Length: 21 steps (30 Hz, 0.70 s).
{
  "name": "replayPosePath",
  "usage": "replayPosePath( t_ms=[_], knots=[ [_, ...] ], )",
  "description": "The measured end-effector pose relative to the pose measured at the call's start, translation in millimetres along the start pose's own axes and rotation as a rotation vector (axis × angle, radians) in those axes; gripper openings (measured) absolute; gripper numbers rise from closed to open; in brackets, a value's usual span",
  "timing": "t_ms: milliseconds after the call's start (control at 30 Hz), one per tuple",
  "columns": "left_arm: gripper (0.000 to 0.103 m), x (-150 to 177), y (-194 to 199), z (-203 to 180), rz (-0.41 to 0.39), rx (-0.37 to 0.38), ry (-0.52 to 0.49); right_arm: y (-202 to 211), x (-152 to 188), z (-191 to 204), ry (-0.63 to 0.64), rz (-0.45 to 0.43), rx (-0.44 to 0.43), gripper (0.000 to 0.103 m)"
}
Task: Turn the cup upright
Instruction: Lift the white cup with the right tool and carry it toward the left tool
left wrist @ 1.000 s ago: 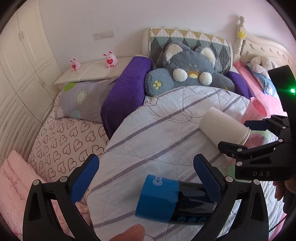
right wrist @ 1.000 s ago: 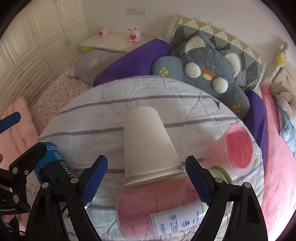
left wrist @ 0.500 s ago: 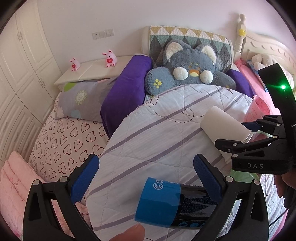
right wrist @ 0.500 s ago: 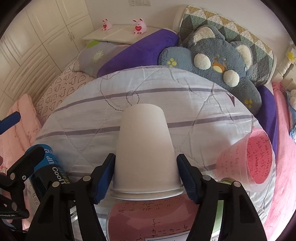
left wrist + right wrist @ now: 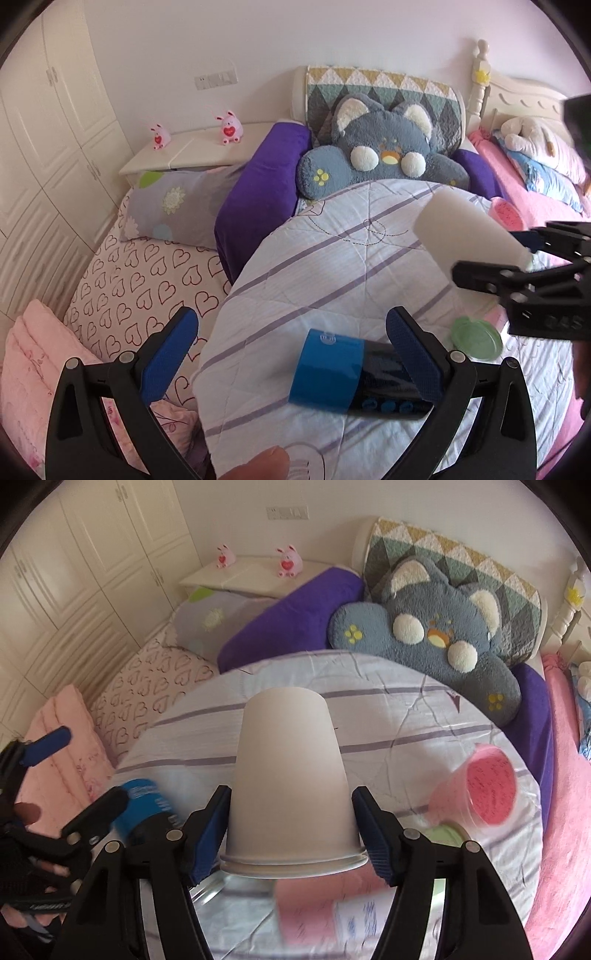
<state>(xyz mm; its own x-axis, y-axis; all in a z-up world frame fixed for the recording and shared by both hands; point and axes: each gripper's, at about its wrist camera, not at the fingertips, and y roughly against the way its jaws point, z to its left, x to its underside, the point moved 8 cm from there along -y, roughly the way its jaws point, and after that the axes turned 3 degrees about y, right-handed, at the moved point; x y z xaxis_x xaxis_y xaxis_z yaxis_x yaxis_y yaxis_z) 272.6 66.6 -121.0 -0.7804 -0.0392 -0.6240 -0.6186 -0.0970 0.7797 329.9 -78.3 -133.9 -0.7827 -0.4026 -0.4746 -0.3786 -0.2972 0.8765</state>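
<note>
A white paper cup [image 5: 290,786] is clamped near its rim between the blue pads of my right gripper [image 5: 291,834], base pointing away from the camera, lifted off the striped quilt [image 5: 406,723]. In the left wrist view the cup [image 5: 469,236] hangs in the air at the right, held by the right gripper [image 5: 532,258]. My left gripper [image 5: 291,347] is open and empty, its fingers either side of a blue and black bottle [image 5: 354,376] lying on the quilt.
A pink jar [image 5: 480,794] lies on its side at the right, a green lid [image 5: 476,339] lies flat, and a pink container [image 5: 332,912] lies under the cup. A grey cat plush [image 5: 436,635], purple pillows and a heart-print sheet [image 5: 144,258] surround the quilt.
My right gripper closed on the white cup and lifted it off the quilt. The left gripper stayed open over the blue bottle.
</note>
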Motion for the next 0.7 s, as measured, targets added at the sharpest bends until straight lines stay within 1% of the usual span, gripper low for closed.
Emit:
replayPosePath(
  t_ms=[133,300,433,567,700],
  knots=[
    [0.103,11,23,0,-0.024,0.006,-0.005,32,24,11,-0.008,-0.022,-0.004,0.067],
    [0.103,36,50,-3,-0.036,0.009,-0.02,54,78,30,0.001,-0.001,-0.006,0.067],
    [0.103,58,66,-1,-0.033,-0.007,-0.03,57,126,51,0.075,0.055,-0.03,0.067],
    [0.103,79,80,4,-0.023,-0.03,-0.025,48,162,71,0.179,0.118,-0.071,0.067],
    [0.103,94,89,7,-0.018,-0.063,-0.027,43,181,91,0.27,0.147,-0.128,0.067]
  ],
)
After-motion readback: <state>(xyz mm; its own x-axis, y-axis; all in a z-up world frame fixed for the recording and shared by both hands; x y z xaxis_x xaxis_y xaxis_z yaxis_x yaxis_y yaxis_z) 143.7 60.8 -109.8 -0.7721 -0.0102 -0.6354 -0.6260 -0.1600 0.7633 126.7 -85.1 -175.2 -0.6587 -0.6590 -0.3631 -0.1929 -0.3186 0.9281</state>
